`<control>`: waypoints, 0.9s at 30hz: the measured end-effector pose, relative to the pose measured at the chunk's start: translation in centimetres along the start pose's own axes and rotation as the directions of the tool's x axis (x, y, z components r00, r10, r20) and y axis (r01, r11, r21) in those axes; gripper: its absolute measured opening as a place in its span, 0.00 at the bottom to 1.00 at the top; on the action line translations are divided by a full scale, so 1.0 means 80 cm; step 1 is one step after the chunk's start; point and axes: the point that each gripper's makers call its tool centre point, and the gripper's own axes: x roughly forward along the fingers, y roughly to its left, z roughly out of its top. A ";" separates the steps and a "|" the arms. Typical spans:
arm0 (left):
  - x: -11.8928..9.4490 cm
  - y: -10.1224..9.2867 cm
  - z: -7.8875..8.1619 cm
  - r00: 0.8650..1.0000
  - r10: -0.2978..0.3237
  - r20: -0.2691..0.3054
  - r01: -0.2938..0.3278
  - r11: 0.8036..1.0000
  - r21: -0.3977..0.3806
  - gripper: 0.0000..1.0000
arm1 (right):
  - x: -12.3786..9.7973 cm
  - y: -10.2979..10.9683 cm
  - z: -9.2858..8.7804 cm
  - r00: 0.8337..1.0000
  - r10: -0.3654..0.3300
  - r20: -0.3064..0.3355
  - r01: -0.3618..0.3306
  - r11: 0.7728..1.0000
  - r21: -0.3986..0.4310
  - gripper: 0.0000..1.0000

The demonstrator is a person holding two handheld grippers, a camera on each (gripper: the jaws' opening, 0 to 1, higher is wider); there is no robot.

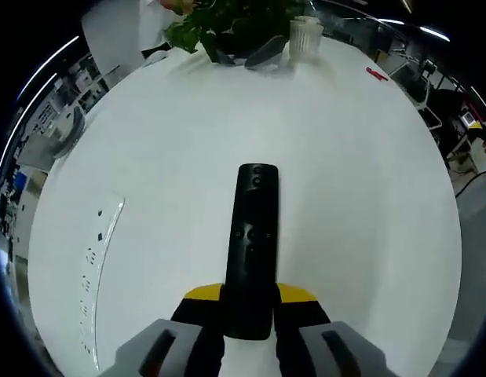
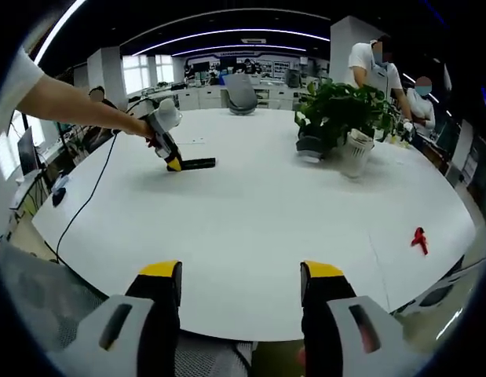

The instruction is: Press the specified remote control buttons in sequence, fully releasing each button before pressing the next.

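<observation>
The slim black plastic remote control [image 1: 251, 251] lies with its near end clamped between the yellow-tipped jaws of the left gripper [image 1: 249, 308], its long axis running straight out from that gripper along the jaw line and hanging over the round white table [image 1: 368, 196], its button face turned up toward the camera. In the right gripper view the same remote [image 2: 198, 163] shows as a short dark bar sticking out from the left gripper [image 2: 173, 162], on the side towards the leafy green plant in its ribbed white pot [image 2: 351, 126] but well apart from it. The right gripper [image 2: 241, 292] stands with its jaws spread wide and nothing between them, back at the near edge of the table, well apart from the remote. From there the remote lies ahead and off to the left, its length roughly crosswise to the right gripper's own line. The right gripper would therefore have to travel forward and leftward across the table before a jaw tip could come down on a button; which buttons are wanted cannot be told.
</observation>
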 end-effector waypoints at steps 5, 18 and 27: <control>-0.002 -0.013 -0.003 1.000 -0.007 -0.009 0.007 1.000 0.009 0.23 | -0.001 0.002 0.002 1.000 0.004 0.007 -0.004 1.000 -0.001 0.63; -0.008 -0.048 -0.016 0.999 -0.023 -0.030 0.023 1.000 0.016 0.22 | -0.007 0.005 0.012 0.998 0.007 0.057 -0.008 1.000 0.011 0.63; -0.013 -0.072 -0.025 0.998 -0.026 -0.049 0.027 0.999 0.021 0.22 | -0.008 0.005 0.014 0.997 0.008 0.070 -0.009 1.000 0.013 0.63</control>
